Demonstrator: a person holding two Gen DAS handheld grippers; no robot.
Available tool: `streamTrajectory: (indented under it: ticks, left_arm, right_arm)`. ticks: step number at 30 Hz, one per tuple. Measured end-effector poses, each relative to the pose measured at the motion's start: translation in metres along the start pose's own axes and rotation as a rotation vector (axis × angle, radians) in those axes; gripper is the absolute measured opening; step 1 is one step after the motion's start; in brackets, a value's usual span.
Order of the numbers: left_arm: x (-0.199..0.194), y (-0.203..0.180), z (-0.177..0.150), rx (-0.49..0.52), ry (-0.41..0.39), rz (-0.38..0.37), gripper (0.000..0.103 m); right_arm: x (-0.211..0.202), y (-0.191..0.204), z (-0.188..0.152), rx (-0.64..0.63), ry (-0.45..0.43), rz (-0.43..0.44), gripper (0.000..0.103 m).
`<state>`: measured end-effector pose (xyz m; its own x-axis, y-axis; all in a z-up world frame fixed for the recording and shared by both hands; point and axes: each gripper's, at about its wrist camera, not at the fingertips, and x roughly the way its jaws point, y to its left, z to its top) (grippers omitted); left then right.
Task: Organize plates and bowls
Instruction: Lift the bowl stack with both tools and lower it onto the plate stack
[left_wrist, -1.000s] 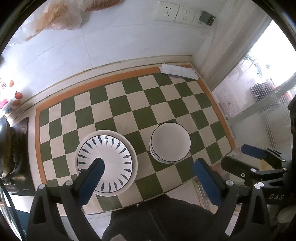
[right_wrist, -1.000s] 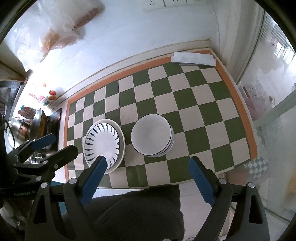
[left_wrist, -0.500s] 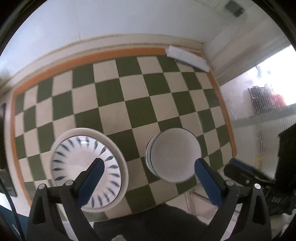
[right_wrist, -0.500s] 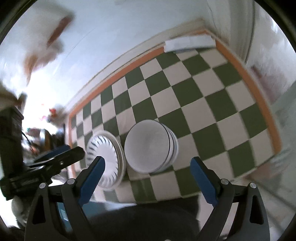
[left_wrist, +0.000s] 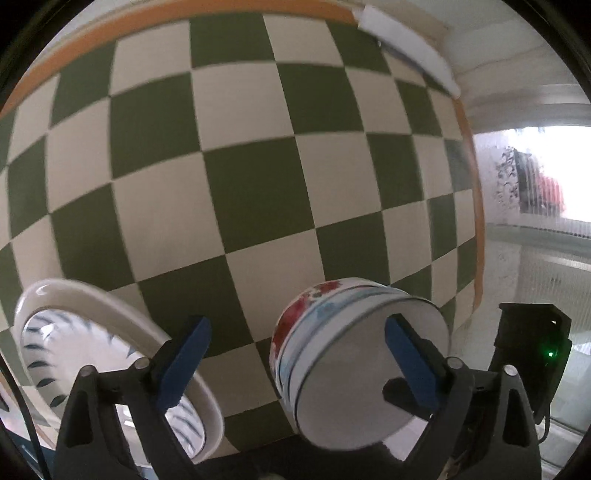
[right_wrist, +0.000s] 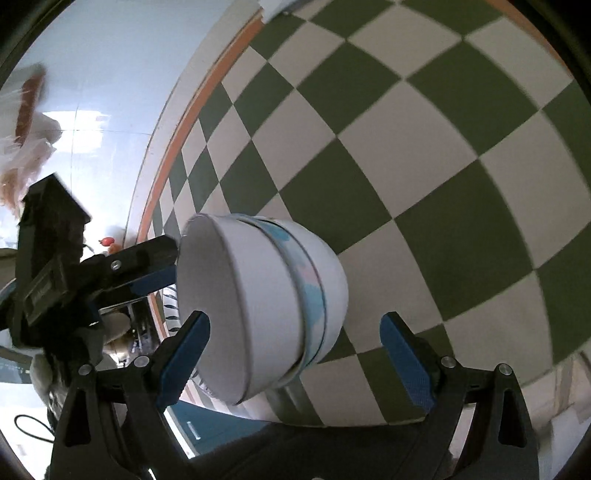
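Note:
A stack of white bowls (left_wrist: 354, 354), with red and blue patterns on the sides, sits on the green-and-white checked cloth (left_wrist: 258, 177) near its front edge. A stack of plates with blue leaf marks (left_wrist: 92, 343) lies to its left. My left gripper (left_wrist: 295, 350) is open and low, one finger over the plates and one over the bowls. My right gripper (right_wrist: 295, 347) is open, straddling the bowl stack (right_wrist: 266, 310). The left gripper's finger (right_wrist: 122, 266) shows left of the bowls in the right wrist view.
A folded white cloth (left_wrist: 406, 40) lies at the far right corner of the checked cloth. An orange border (right_wrist: 184, 122) runs round the cloth's edge. A white wall (right_wrist: 103, 74) rises behind. A window (left_wrist: 535, 192) is at the right.
Both grippers have dropped low and moved in close to the dishes. The bowls and plates now fill the lower part of both views. Both grippers stay open.

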<state>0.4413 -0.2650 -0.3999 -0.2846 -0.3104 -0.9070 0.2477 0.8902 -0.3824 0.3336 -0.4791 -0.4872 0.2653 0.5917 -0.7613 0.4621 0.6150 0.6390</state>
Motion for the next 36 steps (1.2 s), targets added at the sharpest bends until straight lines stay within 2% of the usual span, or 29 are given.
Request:
streamTrajectory:
  ticks: [2,4,6,8,10,12,14,15,21,36]
  left_arm:
    - [0.01,-0.001,0.003,0.007,0.028,-0.001,0.091]
    - [0.017,-0.004,0.004,0.026,0.041,-0.004,0.09]
    - [0.022,-0.008,0.005,0.049,0.05,-0.007,0.082]
    - [0.028,-0.008,0.006,0.056,0.069,-0.029,0.063]
    - [0.034,-0.009,0.006,0.061,0.093,-0.053,0.058]
    - [0.034,-0.01,0.005,0.066,0.083,-0.071,0.057]
    - [0.033,-0.011,0.004,0.078,0.072,-0.071,0.057]
    - [0.033,-0.011,0.004,0.084,0.067,-0.072,0.057]
    - [0.029,-0.014,-0.006,0.132,0.007,-0.049,0.057]
    - [0.007,-0.005,-0.014,0.079,-0.065,-0.041,0.056]
  right_arm:
    - [0.01,-0.008,0.001,0.026,0.008,0.045,0.095]
    - [0.019,-0.012,0.002,0.038,0.021,0.043,0.095]
    - [0.025,-0.016,0.001,0.045,0.031,0.056,0.093]
    - [0.035,-0.019,0.001,0.056,0.05,0.072,0.09]
    - [0.041,-0.02,0.0,0.054,0.054,0.073,0.083]
    - [0.045,-0.018,0.002,0.045,0.05,0.09,0.075]
    - [0.054,-0.017,0.002,0.051,0.067,0.108,0.063]
    - [0.055,-0.018,0.005,0.059,0.069,0.117,0.061]
    - [0.062,-0.014,0.007,0.054,0.049,0.127,0.06]
    - [0.065,0.02,0.021,-0.015,0.064,0.135,0.059]
